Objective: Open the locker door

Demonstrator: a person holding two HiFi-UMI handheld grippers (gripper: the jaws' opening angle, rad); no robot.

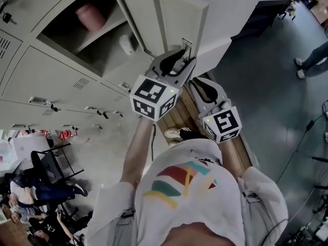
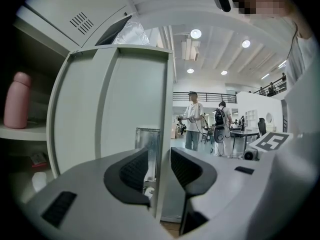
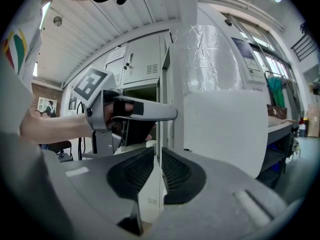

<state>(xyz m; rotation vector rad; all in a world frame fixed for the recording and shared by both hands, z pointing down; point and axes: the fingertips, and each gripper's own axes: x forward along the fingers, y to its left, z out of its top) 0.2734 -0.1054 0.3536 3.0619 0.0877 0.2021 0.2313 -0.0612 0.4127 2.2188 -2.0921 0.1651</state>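
Grey lockers [image 1: 46,81] fill the head view's upper left, the locker door [image 1: 177,17] swung out at upper centre; my right gripper [image 3: 157,168] pinches its edge narrowly, my left gripper [image 2: 159,166] straddles it half-wide, unclamped, so I judge the next move is pulling the swing wider.

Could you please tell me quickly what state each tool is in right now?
Left tool: open, jaws straddling the edge of the locker door, not clearly pressing it.
Right tool: closed on the same door's edge.
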